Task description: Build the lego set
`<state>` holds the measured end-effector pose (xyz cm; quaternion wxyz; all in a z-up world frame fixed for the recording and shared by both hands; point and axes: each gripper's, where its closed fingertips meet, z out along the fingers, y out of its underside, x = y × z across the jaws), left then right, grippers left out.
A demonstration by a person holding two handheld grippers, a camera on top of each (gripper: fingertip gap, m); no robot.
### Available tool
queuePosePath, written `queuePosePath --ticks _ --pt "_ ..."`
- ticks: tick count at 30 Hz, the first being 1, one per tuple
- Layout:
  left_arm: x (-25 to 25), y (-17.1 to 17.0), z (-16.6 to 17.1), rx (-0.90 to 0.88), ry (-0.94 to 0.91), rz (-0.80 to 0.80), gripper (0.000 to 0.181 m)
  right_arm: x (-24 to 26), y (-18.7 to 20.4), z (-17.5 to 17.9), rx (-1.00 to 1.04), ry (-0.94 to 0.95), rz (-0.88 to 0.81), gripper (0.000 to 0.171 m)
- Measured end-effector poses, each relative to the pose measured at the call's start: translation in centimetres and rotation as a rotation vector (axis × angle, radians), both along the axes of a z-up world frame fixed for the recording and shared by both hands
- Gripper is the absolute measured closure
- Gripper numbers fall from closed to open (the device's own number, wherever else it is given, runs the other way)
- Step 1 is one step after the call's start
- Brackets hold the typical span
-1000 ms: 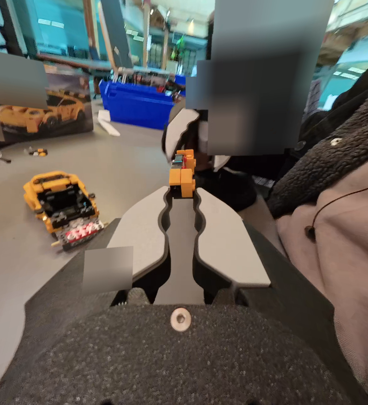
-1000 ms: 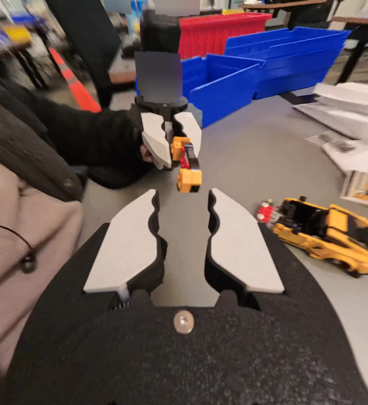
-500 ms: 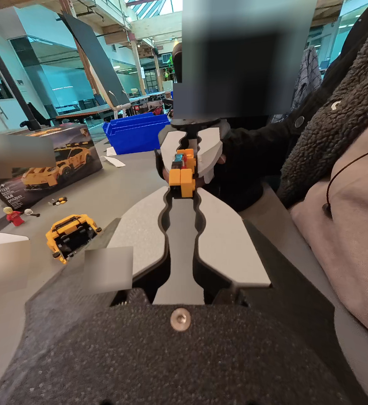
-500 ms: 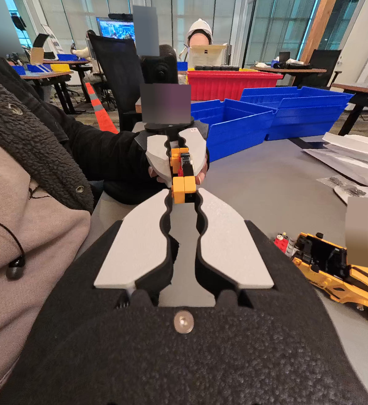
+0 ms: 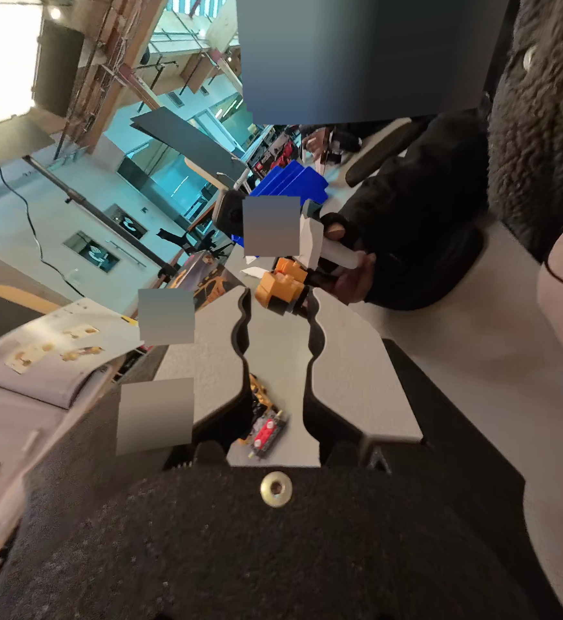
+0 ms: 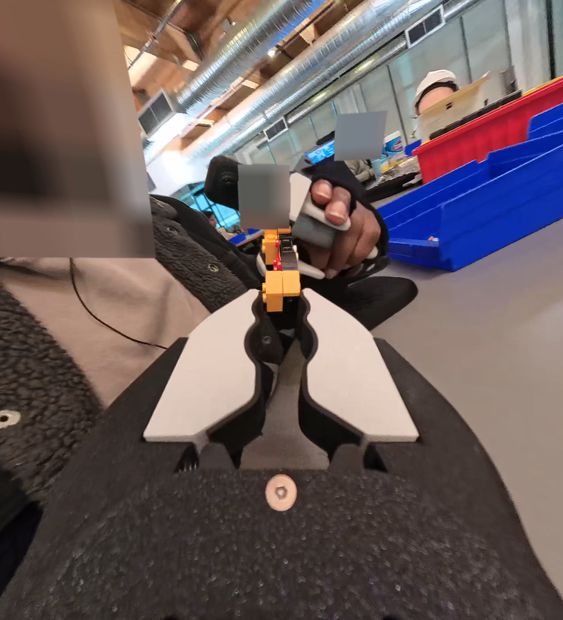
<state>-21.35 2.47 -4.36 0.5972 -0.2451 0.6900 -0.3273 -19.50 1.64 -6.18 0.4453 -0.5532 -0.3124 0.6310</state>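
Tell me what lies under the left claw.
The lego car on the table: its red and grey end shows between the fingers, which cover the rest.

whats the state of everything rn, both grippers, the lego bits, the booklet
left gripper: open, jaws apart around one end of the orange sub-assembly
right gripper: shut on the orange sub-assembly's other end
yellow car: resting on the table, unfinished, red studs exposed at one end
instruction booklet: lying open
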Motion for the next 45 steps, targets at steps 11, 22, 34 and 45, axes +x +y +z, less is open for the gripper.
queuePosePath --ticks 11,22,34,45 --pt "0.3 0.0 -0.1 0.109 0.028 0.042 0.153 0.1 0.0 -0.1 -0.071 0.043 0.047 0.152" --pt "0.3 0.0 -0.3 0.090 0.038 0.037 0.154 0.1 -0.1 -0.2 -0.076 0.040 0.050 0.152" --pt "0.2 1.4 -1.3 -0.107 0.041 0.027 0.143 0.4 0.9 -0.6 -0.063 0.005 -0.033 0.152" --pt "0.7 2.2 -3.3 -0.215 0.082 0.023 0.141 -0.1 1.9 -2.4 -0.226 -0.048 -0.018 0.152"
